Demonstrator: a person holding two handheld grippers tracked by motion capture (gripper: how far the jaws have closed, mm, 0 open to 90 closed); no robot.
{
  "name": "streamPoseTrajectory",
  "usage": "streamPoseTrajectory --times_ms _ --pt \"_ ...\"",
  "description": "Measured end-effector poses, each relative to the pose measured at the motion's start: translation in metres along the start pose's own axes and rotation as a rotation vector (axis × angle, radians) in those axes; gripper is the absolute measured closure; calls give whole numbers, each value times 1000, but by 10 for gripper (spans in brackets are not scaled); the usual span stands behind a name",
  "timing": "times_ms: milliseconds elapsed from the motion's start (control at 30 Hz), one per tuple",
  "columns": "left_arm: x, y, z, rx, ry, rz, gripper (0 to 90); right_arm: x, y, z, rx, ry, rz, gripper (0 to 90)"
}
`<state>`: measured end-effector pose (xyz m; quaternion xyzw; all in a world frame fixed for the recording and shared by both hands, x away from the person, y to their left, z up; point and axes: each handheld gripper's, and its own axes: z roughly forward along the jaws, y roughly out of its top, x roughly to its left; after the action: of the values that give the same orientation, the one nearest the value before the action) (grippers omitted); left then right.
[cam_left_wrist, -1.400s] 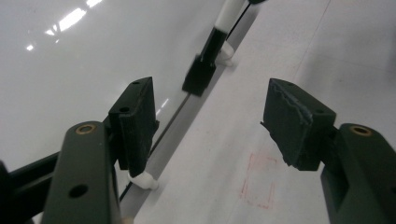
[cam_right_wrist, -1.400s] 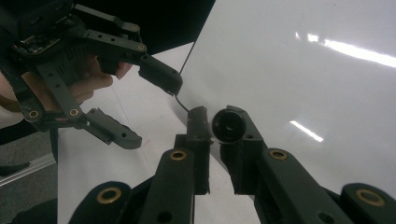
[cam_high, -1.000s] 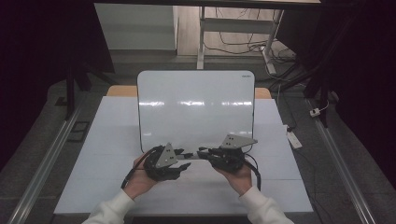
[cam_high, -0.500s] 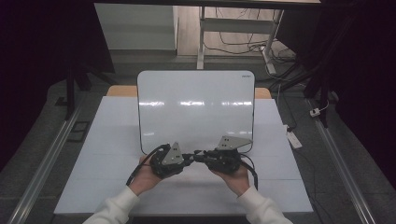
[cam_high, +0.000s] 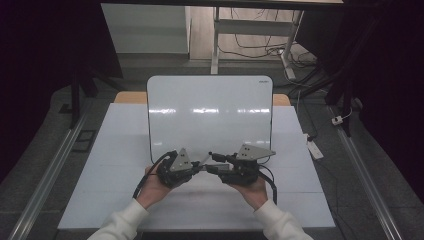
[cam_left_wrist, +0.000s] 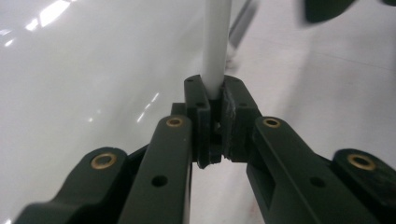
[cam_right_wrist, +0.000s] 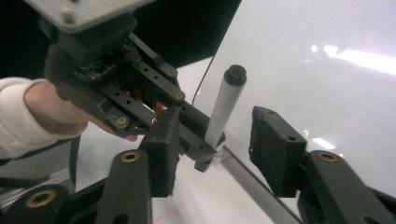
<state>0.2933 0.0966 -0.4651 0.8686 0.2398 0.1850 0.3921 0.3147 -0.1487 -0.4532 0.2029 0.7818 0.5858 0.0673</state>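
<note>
Since the earlier frames both hands have drawn together low in the centre of the high view, and the white marker (cam_right_wrist: 223, 112) has passed across — the left gripper (cam_left_wrist: 215, 100) has just clamped its jaws tight on the lower barrel, while the right gripper (cam_right_wrist: 215, 154) has just spread its jaws, which now stand clear on either side of the pen with nothing held. The marker stands nearly upright in the middle of the right gripper view, its black end (cam_right_wrist: 235, 73) uppermost. To finish the handover well, I judge the right gripper should back straight away without brushing the barrel, the left keeping its squeeze square so the smooth round plastic does not twist. Behind it lies the whiteboard (cam_high: 210, 115), glossy with rounded corners, catching streaks of light, on a matte white table (cam_high: 120, 150); the jaws are dull black with brass pins.
</note>
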Motion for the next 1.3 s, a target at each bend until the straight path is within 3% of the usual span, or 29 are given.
streamPoseTrajectory --times_ms 267,567,733,1100,1300 --pt "23 -13 -8 15 99 -158 820 -4 -4 -11 -27 -42 -1 483" --pt "43 -27 -15 14 159 -287 819 -11 -12 -28 -24 -104 -4 483" --pt "47 -30 -17 13 183 -332 819 -16 -20 -42 -26 -141 13 484" --pt "53 -33 -15 33 228 -384 819 -18 -35 -72 -24 -198 28 484" --pt "55 -41 -23 40 258 -408 819 -21 -44 -88 -25 -234 47 484"
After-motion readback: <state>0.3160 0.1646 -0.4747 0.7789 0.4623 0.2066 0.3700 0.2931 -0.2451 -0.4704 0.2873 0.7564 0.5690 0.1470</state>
